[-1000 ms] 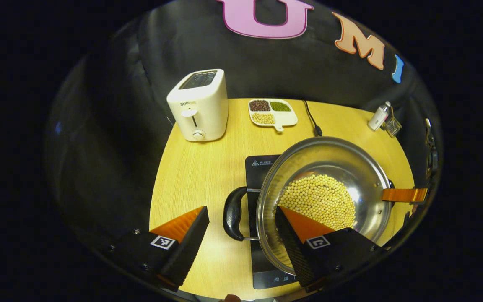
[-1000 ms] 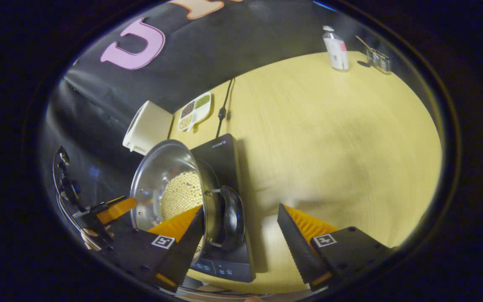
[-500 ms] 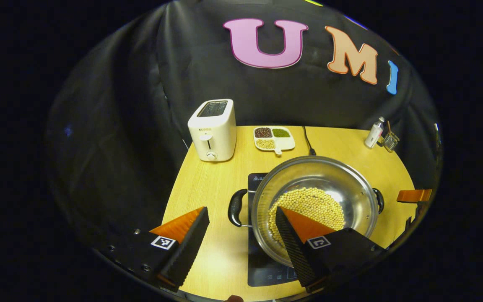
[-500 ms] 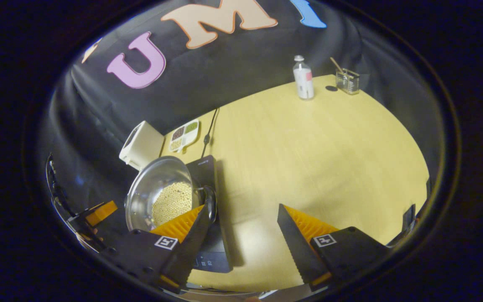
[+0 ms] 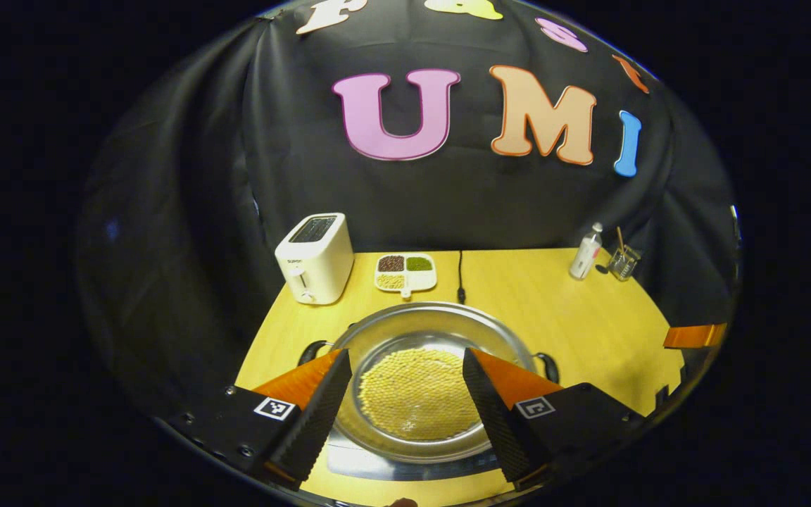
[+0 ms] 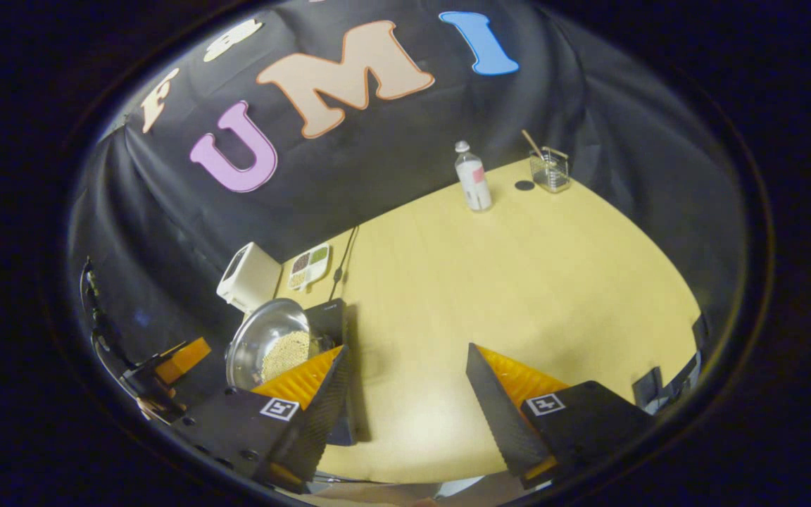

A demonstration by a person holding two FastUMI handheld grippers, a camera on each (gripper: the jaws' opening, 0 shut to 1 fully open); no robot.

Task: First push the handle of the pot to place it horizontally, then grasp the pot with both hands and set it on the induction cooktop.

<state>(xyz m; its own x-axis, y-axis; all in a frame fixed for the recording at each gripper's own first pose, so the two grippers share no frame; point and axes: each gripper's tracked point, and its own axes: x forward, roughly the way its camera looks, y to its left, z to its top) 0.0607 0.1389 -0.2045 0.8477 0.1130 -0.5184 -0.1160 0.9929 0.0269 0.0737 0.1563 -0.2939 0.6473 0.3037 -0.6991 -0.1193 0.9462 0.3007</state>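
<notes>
One round stainless-steel pot [image 5: 419,331] of pale yellow beans sits on one flat black induction cooktop [image 6: 329,315], with two black pot handles [image 5: 312,348] showing at its sides. The yellow wooden table [image 5: 539,310] also carries one white toaster [image 5: 314,258], one white divided dish [image 5: 406,272] with three kinds of beans, one clear plastic bottle [image 6: 472,177], one small glass cup [image 6: 550,170] and one black cable [image 5: 460,276].

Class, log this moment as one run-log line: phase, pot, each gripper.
phase: after placement | pot: on induction cooktop, holds soybeans | left gripper: open, empty | right gripper: open, empty
</notes>
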